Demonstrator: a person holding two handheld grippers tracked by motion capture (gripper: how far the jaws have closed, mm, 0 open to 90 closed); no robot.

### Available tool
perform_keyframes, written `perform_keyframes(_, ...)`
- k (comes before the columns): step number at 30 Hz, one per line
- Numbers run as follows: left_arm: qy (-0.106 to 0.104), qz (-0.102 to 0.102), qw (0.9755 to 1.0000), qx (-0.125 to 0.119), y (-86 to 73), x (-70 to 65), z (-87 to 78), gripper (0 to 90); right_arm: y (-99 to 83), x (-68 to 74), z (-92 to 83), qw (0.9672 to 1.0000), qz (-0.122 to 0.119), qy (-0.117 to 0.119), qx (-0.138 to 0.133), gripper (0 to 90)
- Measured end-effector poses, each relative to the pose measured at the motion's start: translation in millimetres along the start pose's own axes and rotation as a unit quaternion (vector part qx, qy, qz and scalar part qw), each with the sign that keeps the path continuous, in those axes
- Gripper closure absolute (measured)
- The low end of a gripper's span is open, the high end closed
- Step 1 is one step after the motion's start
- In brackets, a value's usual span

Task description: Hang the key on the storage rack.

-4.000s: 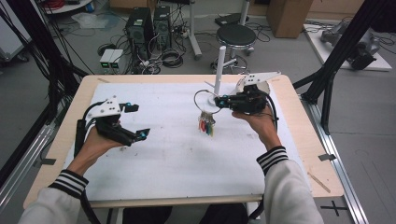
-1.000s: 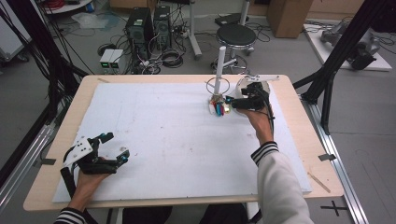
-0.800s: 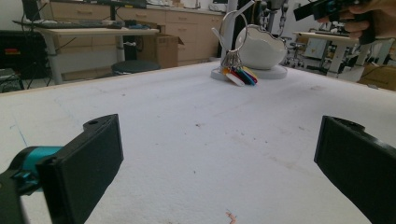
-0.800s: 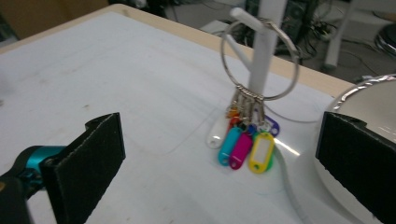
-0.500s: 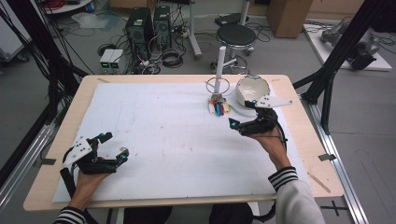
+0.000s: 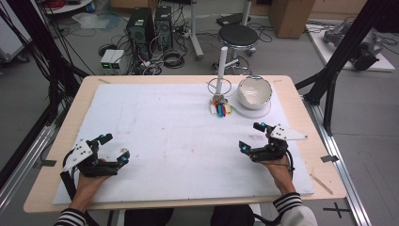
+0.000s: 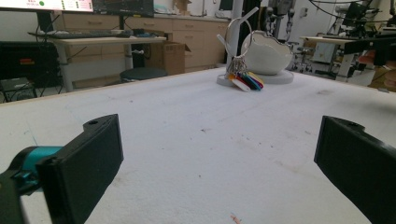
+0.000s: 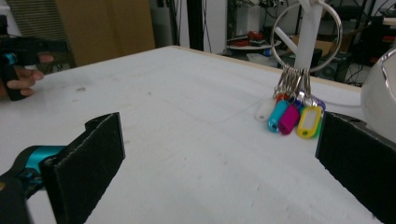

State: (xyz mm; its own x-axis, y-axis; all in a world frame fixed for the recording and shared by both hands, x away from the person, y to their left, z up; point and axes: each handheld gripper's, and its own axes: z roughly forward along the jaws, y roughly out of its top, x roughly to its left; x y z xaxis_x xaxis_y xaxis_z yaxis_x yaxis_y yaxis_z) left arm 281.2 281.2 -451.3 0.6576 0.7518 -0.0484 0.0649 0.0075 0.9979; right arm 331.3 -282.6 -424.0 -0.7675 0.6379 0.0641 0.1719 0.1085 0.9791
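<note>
Left claw, right claw agape.

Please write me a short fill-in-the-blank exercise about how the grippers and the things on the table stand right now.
1. Both the left gripper and the right gripper have their jaws ____.
2. The key ring hangs on a white ____.
3. The coloured key tags rest on the ____.
4. In the high view, the white bowl stands to the ____ of the key tags.

Missing words: open; stand; table; right
</note>
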Motion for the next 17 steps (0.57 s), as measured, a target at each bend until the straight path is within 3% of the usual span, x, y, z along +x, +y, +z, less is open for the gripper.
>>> perform_keyframes(6,0.0,0.001,1.0,0.0,-0.1,0.0,0.0,1.7,-25.8,0.8,-5.1,0.9999,0.007,-0.011,-0.011,0.9)
perform_keyframes(8,0.001,0.0,1.0,0.0,0.0,0.0,0.0,1.7,-26.3,1.3,-7.9,0.9996,0.007,-0.014,-0.025,0.9)
perform_keyframes(17,0.001,0.001,1.0,-0.002,-0.1,-0.3,-0.2,1.7,-26.7,1.3,-7.7,0.9995,0.01,-0.018,-0.025,0.9)
